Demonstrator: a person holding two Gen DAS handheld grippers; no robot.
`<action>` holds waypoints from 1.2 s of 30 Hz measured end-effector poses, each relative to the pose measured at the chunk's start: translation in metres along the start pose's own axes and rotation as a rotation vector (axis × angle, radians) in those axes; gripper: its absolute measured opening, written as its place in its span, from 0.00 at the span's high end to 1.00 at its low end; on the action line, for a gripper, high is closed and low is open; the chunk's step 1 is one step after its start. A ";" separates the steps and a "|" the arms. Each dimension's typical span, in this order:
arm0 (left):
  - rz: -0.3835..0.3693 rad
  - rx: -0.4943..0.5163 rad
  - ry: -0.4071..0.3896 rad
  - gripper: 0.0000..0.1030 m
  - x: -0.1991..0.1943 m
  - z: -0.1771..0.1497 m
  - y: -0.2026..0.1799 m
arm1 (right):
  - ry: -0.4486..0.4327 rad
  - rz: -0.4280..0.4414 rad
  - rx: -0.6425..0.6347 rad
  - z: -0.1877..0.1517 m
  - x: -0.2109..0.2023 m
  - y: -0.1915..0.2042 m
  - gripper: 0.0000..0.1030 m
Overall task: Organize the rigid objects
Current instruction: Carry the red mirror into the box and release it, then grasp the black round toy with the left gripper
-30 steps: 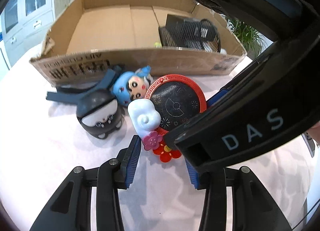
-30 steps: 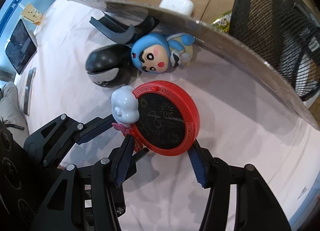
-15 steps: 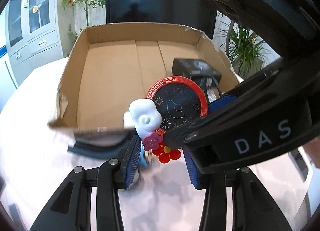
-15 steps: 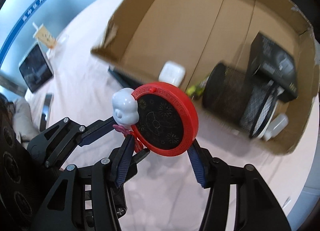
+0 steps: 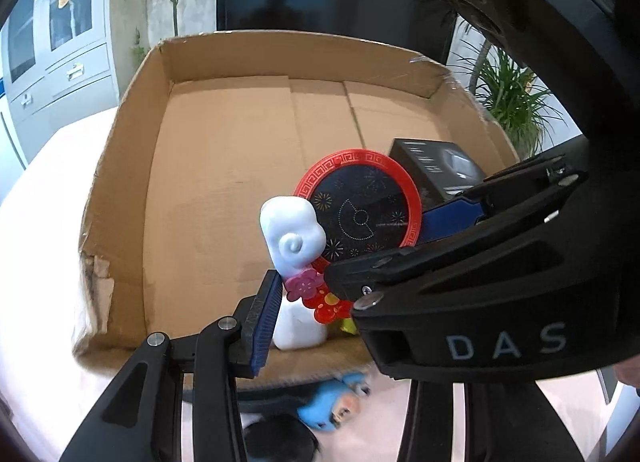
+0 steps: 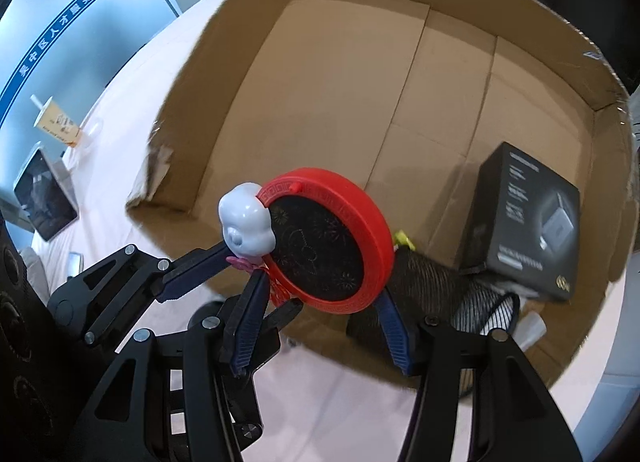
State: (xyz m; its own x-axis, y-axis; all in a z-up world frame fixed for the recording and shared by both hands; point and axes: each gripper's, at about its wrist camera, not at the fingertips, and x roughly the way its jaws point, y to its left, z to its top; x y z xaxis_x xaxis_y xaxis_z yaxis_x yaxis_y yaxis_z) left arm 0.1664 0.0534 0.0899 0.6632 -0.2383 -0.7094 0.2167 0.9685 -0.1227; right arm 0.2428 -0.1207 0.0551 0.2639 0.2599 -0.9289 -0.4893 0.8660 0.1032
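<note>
A round red disc ornament with a black face, a white cloud and small flowers is held in the air over the open cardboard box. Both grippers hold it. My left gripper is shut on its lower flower end. My right gripper is shut on its red rim. In the right wrist view the left gripper's fingers reach in from the left. The right gripper's body covers the right of the left wrist view.
Inside the box lie a black carton, a black mesh cup on its side, a white case and a small yellow-green item. On the table before the box are a blue doll and a black figure. A drink cup and tablet stand far left.
Both grippers have lifted the red ornament off the table and carried it forward over the box's front wall. The dolls stay on the table.
</note>
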 end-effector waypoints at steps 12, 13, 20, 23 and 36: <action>0.007 -0.013 -0.013 0.61 -0.001 -0.003 0.004 | 0.019 -0.087 0.013 0.014 0.031 0.013 0.49; 0.014 -0.006 -0.019 0.60 -0.007 -0.004 0.001 | 0.014 -0.086 0.021 0.013 0.028 0.012 0.49; -0.023 -0.087 -0.054 0.39 -0.051 -0.017 0.004 | -0.072 -0.097 0.060 -0.005 -0.031 0.005 0.33; -0.027 -0.078 -0.056 0.39 -0.063 -0.023 0.001 | -0.077 -0.098 0.011 -0.018 -0.048 0.002 0.30; 0.012 -0.121 0.073 0.31 -0.039 -0.101 0.026 | 0.051 -0.059 -0.098 -0.130 -0.037 -0.011 0.30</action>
State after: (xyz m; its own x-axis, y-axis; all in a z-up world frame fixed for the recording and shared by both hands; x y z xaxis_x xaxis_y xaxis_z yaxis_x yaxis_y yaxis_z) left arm 0.0744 0.0955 0.0443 0.6104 -0.2248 -0.7595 0.1184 0.9740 -0.1931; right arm 0.1300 -0.1951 0.0418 0.2539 0.1853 -0.9493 -0.5536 0.8326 0.0145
